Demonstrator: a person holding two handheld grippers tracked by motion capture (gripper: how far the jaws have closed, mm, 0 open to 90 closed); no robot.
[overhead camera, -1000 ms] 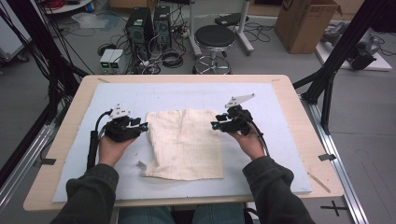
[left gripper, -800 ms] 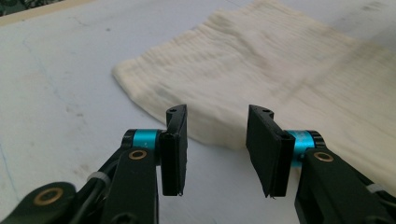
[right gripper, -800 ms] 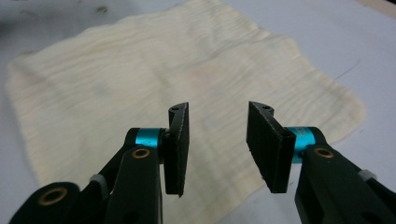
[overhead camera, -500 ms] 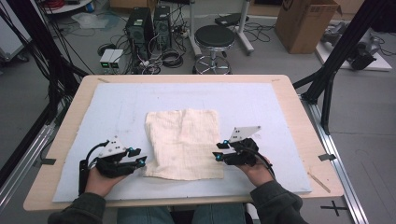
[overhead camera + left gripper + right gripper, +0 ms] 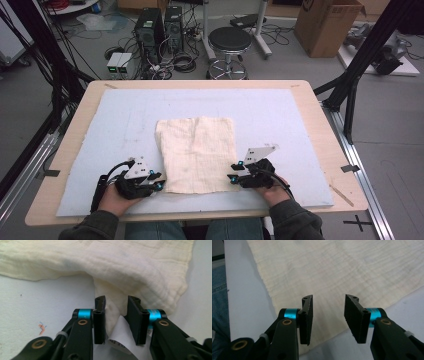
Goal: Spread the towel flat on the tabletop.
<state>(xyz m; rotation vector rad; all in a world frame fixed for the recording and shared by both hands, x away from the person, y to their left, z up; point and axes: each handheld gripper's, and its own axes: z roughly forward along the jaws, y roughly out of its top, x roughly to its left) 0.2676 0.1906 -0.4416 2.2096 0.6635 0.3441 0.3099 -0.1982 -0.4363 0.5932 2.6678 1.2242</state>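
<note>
While we look down from the high view, we see the cream cloth (image 5: 197,152) lying flat in the middle of the frame on the pale blue mat (image 5: 125,120) that covers the worktop (image 5: 320,125), with its near edge towards the bottom of the picture. Our left tool (image 5: 159,183) sits at the lower left corner of the cloth, and our right tool (image 5: 232,172) sits at its lower right corner. In the left gripper view, the left tool (image 5: 116,320) has its jaws parted narrowly, and a raised fold of the cloth (image 5: 125,270) and a white label (image 5: 122,336) lie in the gap between them; we cannot tell whether the jaws touch the fabric. In the right gripper view, the right tool (image 5: 329,318) stands with its jaws wide apart over the cloth (image 5: 342,270) near its edge, holding nothing, with the mat (image 5: 242,290) at the left of the frame.
</note>
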